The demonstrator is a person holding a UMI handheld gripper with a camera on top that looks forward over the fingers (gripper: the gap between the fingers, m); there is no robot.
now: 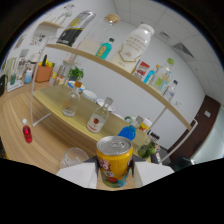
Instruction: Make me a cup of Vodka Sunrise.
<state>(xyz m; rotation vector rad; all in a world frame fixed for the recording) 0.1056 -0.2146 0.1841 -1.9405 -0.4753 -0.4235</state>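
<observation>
Yellow metal is filling the middle of your gripper view: the can (115, 161) is standing upright between the fingers, long axis vertical, silver lid and pull tab facing up; your gripper (114, 175) is grasping it, both white fingers (86, 172) pressing its printed sides. Just beyond, a clear glass cup (75, 157) is sitting on the wooden table (20, 150); a small red bottle (27, 132) is standing apart from it; two clear glass bottles, a rounded one (72, 103) and a labelled one (98, 118), are standing on the lower shelf (60, 112).
</observation>
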